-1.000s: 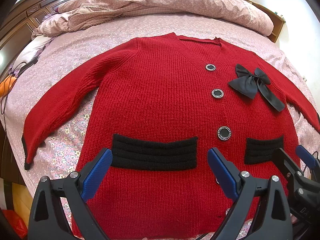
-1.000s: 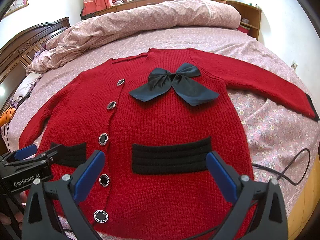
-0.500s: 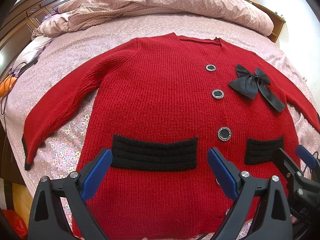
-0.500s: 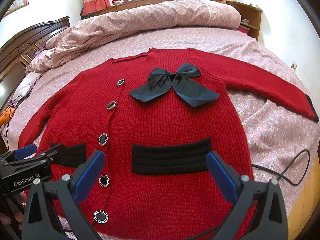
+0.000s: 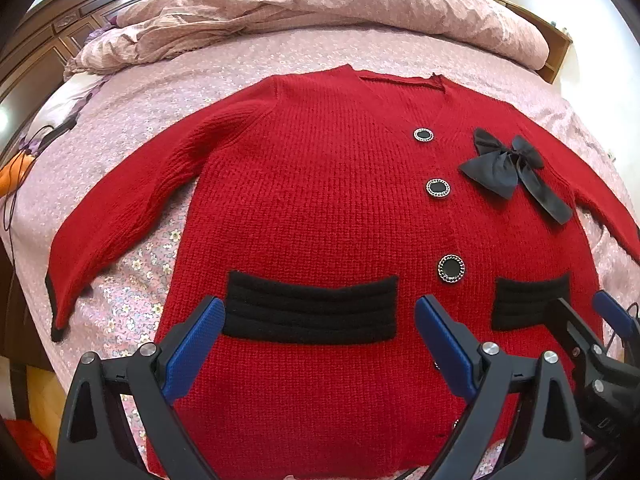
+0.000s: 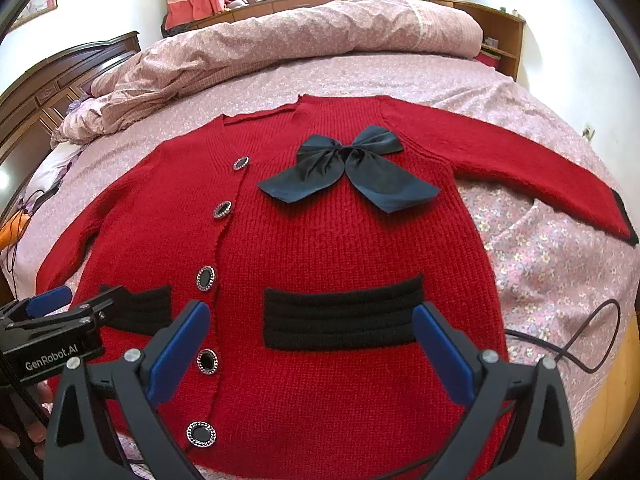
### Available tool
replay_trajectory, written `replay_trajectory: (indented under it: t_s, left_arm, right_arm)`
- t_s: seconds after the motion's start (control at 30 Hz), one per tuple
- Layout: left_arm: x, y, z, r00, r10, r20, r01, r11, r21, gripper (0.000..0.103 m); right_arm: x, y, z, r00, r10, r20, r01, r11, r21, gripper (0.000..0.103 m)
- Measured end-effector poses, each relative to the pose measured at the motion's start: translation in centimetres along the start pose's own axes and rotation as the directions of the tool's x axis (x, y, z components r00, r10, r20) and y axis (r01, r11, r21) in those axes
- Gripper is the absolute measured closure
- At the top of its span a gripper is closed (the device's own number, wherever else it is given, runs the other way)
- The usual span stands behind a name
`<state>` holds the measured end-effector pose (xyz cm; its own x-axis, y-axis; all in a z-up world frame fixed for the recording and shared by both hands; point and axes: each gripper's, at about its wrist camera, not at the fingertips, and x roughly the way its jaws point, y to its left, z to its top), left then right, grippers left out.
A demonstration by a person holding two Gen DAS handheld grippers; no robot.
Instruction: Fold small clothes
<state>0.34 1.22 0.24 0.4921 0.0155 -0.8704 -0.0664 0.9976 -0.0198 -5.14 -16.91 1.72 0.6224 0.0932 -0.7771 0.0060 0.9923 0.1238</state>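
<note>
A red knit cardigan [image 5: 320,200] [image 6: 340,240] lies flat and face up on the bed, both sleeves spread outward. It has black pocket bands, round black buttons and a black bow [image 5: 516,168] [image 6: 352,168] on the chest. My left gripper [image 5: 320,320] hovers open above the hem, over the left pocket band [image 5: 310,308]. My right gripper [image 6: 312,332] hovers open above the right pocket band [image 6: 344,316]. Neither holds anything. Each gripper shows at the edge of the other's view: the right gripper [image 5: 588,320], the left gripper [image 6: 76,300].
The bed has a pink floral sheet [image 6: 552,264]. A bunched pink duvet [image 5: 320,4] [image 6: 300,44] lies along its far side. A dark wooden headboard [image 5: 60,16] stands at the left. A black cable [image 6: 576,344] loops at the bed's right edge.
</note>
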Motion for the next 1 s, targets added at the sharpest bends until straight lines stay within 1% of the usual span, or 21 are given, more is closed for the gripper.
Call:
replay_trajectory:
  t_s: [0.33, 0.4, 0.57, 0.7, 0.8, 0.9, 1.0]
  left_arm:
    - [0.7, -0.6, 0.5, 1.0, 0.005, -0.017, -0.004, 1.0, 0.024, 0.011]
    - [0.9, -0.8, 0.8, 1.0, 0.006, -0.02, -0.005, 0.999, 0.035, 0.011]
    - [1.6, -1.0, 2.1, 1.0, -0.005, -0.028, 0.006, 0.999, 0.046, 0.011]
    - [2.2, -1.0, 3.7, 0.999, -0.009, -0.039, 0.011, 0.999, 0.036, 0.011]
    - [2.9, -1.1, 5.2, 0.998, -0.03, -0.051, 0.031, 0.999, 0.02, 0.011]
    - [3.7, -1.3, 6.3, 0.997, -0.038, -0.062, 0.038, 0.999, 0.012, 0.011]
    - [4.8, -1.9, 7.4, 0.996, -0.035, -0.078, 0.036, 0.999, 0.012, 0.011]
  right_arm:
    - [0.5, -0.6, -0.2, 1.0, 0.008, -0.008, -0.008, 1.0, 0.019, 0.0]
    - [1.2, -1.3, 0.4, 1.0, 0.007, -0.01, -0.007, 1.0, 0.027, 0.0]
    - [1.4, -3.0, 1.5, 1.0, 0.01, -0.009, -0.01, 0.998, 0.062, 0.0]
    - [1.0, -5.5, 2.5, 1.0, -0.002, 0.008, 0.001, 0.992, 0.123, 0.0]
    - [0.8, -8.2, 3.7, 1.0, -0.022, 0.019, 0.018, 0.983, 0.184, 0.0]
    - [0.7, -11.2, 4.6, 0.999, -0.042, 0.028, 0.033, 0.964, 0.262, 0.0]
    - [0.4, -14.6, 5.5, 0.996, -0.082, 0.042, 0.064, 0.942, 0.33, 0.0]
